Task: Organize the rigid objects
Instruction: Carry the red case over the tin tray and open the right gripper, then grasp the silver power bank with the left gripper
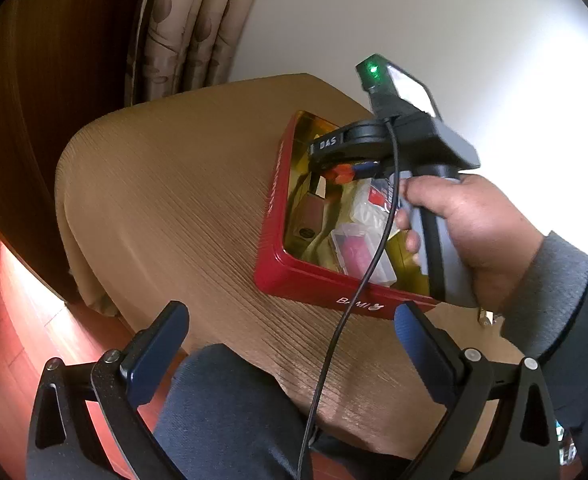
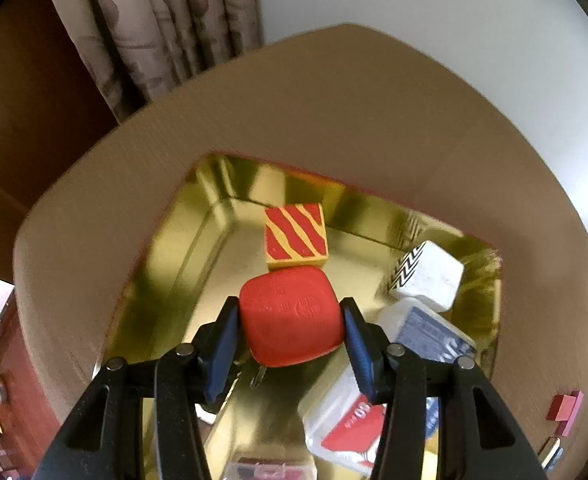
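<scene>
My right gripper (image 2: 289, 312) is shut on a red rounded-square piece (image 2: 291, 320), its pads pressing both sides, just above the gold floor of a red tin (image 2: 165, 280). In the tin lie a red-and-yellow striped block (image 2: 296, 236), a white block with a black zigzag side (image 2: 430, 276), clear plastic cases (image 2: 426, 332) and a paper clip (image 2: 258, 378). The left wrist view shows the right gripper (image 1: 342, 172), held by a hand, pointing down into the red tin (image 1: 314, 288) with the red piece (image 1: 340, 174). My left gripper (image 1: 289, 312) stands open and empty near the table's front edge.
The tin sits on the right side of a tan ribbed table (image 1: 165, 200). A cable (image 1: 334, 340) hangs from the right gripper across the tin. A person's knee (image 1: 221, 408) is under the left gripper. Small red pieces (image 2: 566, 406) lie right of the tin. Curtains (image 1: 189, 32) hang behind.
</scene>
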`<move>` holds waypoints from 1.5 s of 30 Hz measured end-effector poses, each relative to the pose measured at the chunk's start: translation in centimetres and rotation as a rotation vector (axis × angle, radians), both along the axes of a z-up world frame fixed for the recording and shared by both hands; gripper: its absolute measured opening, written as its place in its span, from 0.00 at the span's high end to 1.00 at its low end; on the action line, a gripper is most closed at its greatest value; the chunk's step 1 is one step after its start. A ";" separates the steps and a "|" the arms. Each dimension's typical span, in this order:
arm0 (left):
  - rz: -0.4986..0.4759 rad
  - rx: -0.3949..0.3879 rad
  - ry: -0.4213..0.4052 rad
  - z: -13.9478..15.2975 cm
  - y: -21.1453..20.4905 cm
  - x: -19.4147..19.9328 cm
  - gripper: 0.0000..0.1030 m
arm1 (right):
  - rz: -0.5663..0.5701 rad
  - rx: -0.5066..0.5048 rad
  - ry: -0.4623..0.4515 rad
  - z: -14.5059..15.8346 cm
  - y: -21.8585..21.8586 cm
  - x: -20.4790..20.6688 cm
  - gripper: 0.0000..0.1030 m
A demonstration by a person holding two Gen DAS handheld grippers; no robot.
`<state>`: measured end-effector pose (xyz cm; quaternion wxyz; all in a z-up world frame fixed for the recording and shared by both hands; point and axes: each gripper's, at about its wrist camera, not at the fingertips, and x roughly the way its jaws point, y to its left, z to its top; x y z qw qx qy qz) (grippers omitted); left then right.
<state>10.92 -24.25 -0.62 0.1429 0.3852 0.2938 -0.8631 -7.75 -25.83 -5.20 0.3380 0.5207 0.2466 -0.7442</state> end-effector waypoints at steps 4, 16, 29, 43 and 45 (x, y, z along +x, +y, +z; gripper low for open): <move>-0.002 0.000 -0.001 -0.1 0.0 0.0 0.02 | -0.001 -0.039 -0.014 -0.3 0.0 0.6 0.51; -0.009 -0.033 -0.002 -0.1 0.7 0.0 0.02 | 0.024 -0.066 -0.022 -0.4 -0.2 3.0 0.50; -0.052 -0.161 0.076 1.9 2.6 0.3 0.02 | -0.133 -0.371 0.081 7.7 17.1 4.6 0.47; -0.602 -0.332 0.115 0.9 20.5 -8.1 0.02 | -0.753 -0.312 0.187 0.6 55.9 11.7 0.44; -0.683 -0.371 0.123 0.6 24.1 -10.7 0.02 | -0.791 -0.349 0.147 -0.8 58.2 13.0 0.44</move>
